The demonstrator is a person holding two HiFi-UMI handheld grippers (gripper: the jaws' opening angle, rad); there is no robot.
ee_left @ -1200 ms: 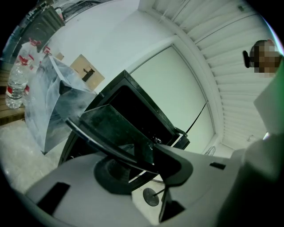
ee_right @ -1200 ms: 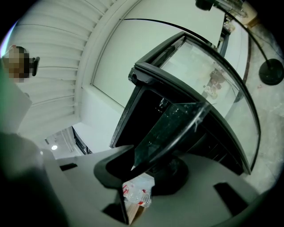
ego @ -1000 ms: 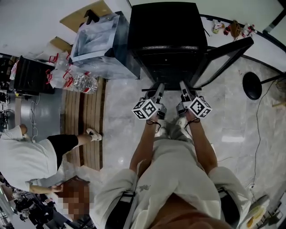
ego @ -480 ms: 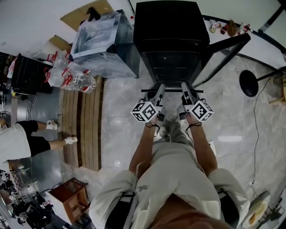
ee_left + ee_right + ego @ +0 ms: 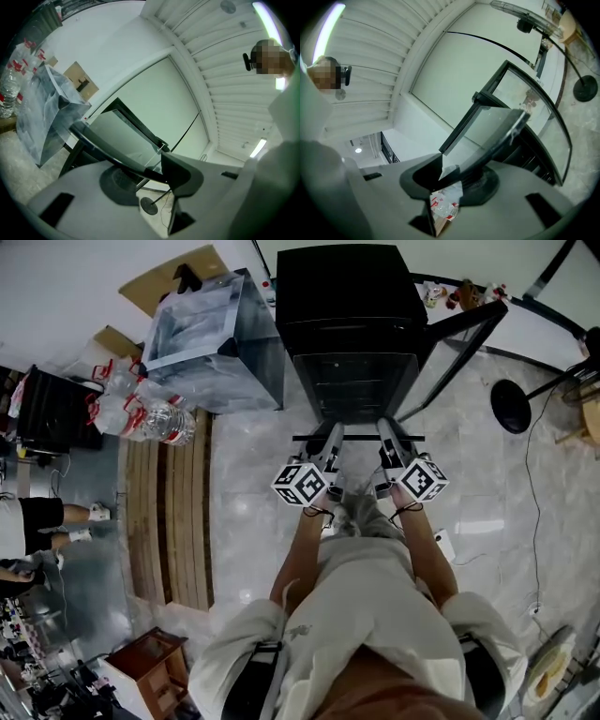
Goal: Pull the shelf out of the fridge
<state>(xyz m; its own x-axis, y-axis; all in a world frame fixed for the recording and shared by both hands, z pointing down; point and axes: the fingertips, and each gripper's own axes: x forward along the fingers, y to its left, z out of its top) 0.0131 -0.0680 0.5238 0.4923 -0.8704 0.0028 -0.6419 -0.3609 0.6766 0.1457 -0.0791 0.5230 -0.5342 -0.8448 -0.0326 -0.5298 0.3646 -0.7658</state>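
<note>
The black fridge (image 5: 352, 306) stands on the floor with its glass door (image 5: 450, 352) swung open to the right. The shelf, a glass pane with a black front strip (image 5: 356, 438), sticks out of the fridge's lower opening. My left gripper (image 5: 328, 442) is shut on the strip's left part and my right gripper (image 5: 386, 439) on its right part. In the left gripper view the jaws (image 5: 157, 176) clamp the dark strip (image 5: 108, 152). In the right gripper view the jaws (image 5: 457, 176) clamp the shelf's framed glass (image 5: 497, 126).
A translucent plastic box (image 5: 202, 334) stands left of the fridge, with packed water bottles (image 5: 150, 409) beside it. A wooden slatted strip (image 5: 173, 512) runs along the floor on the left. A black round stand base (image 5: 509, 407) is on the right. Someone's legs (image 5: 56, 517) show at the left edge.
Both grippers have drawn back toward me with the shelf strip, which now stands a little farther from the fridge front. The person on the left has walked away toward the left edge.
</note>
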